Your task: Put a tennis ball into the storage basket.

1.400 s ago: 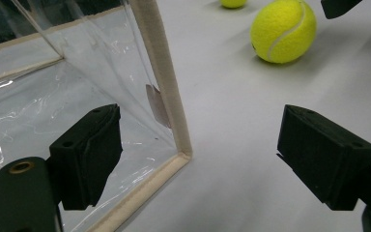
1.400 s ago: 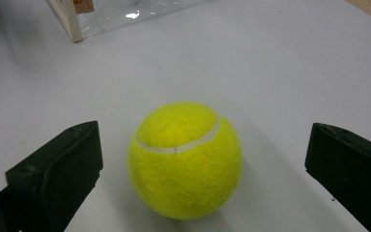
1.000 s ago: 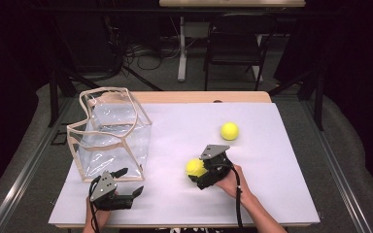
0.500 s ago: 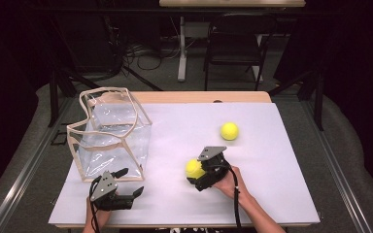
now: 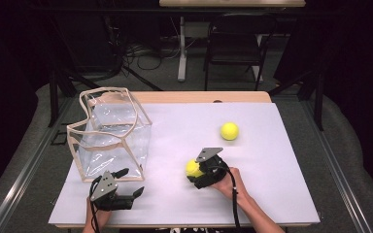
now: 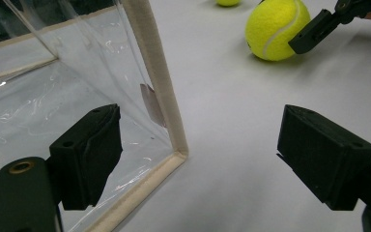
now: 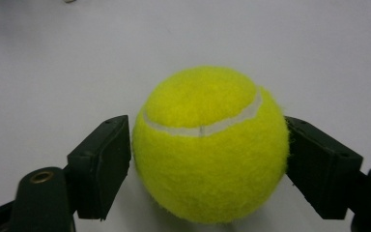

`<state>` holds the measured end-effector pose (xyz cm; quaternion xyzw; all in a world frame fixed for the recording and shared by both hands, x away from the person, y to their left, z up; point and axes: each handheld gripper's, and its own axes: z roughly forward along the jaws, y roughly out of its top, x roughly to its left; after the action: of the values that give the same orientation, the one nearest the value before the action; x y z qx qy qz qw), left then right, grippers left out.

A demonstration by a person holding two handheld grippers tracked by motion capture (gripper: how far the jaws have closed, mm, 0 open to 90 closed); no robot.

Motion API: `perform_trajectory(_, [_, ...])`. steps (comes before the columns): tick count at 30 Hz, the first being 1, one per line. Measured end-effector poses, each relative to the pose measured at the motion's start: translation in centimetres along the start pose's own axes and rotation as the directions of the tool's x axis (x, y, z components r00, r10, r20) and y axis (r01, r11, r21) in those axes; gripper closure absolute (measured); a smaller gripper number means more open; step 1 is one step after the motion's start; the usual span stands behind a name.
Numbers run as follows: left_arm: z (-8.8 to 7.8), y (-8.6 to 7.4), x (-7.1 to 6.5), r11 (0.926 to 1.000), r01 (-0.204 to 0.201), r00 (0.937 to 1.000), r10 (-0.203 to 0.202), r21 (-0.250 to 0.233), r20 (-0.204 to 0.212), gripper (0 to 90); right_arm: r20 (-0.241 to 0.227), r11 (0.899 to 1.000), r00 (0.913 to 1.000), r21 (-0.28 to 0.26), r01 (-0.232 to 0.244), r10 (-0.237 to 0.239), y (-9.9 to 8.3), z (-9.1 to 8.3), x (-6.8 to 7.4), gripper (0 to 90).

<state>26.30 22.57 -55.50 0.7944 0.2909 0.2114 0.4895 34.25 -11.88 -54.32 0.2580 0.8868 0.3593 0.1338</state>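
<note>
The right tongs [image 5: 194, 171] have just been closing around a yellow tennis ball [image 5: 192, 167] near the middle front of the white tabletop [image 5: 281, 160]. In the right gripper view the ball [image 7: 210, 145] sits squarely between the two black jaws, which stand against its left and right sides; the pads press on its fuzz. The ball rests on the tabletop, its white seam curving across the top. In the left gripper view the same ball [image 6: 276, 30] lies on the white surface with one jaw of the right tongs against its side.

The left tongs [image 5: 131, 187] lie low at the front left of the tabletop, jaws wide apart and holding nothing. They sit just in front of a clear plastic bag [image 5: 110, 138] with a beige trim, which stands open-topped at the left side. In the left gripper view one jaw stands in front of the bag's clear wall [image 6: 53, 101] and the other is out over bare tabletop, with the bag's beige corner edge between them.

A second tennis ball [image 5: 229, 131] lies farther back on the tabletop, well apart from the held one.
</note>
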Motion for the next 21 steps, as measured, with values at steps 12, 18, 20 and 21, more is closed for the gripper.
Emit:
perform_trajectory(12, [0.0, 0.0, -0.1, 1.0, -0.004, 1.0, 0.004, -0.004, 0.002, 16.0, -0.004, 1.0, 1.0, -0.015, -0.009, 0.009, -0.1, -0.3, -0.2, 25.8])
perform_trajectory(18, [0.0, 0.0, -0.1, 1.0, -0.004, 1.0, 0.004, -0.007, 0.003, 16.0, 0.011, 0.999, 0.9999, -0.043, 0.007, -0.006, 0.2, -1.1, 0.0, 26.0])
perform_trajectory(20, [0.0, 0.0, -0.1, 1.0, -0.004, 1.0, 0.004, -0.004, 0.002, 16.0, 0.014, 0.999, 0.9998, -0.053, 0.012, -0.011, 0.3, -1.3, 0.0, 26.0])
perform_trajectory(21, [0.0, 0.0, -0.1, 1.0, -0.007, 1.0, 0.007, -0.003, 0.002, 16.0, 0.017, 0.998, 0.9998, -0.057, 0.011, -0.01, 0.4, -1.5, 0.0, 26.0])
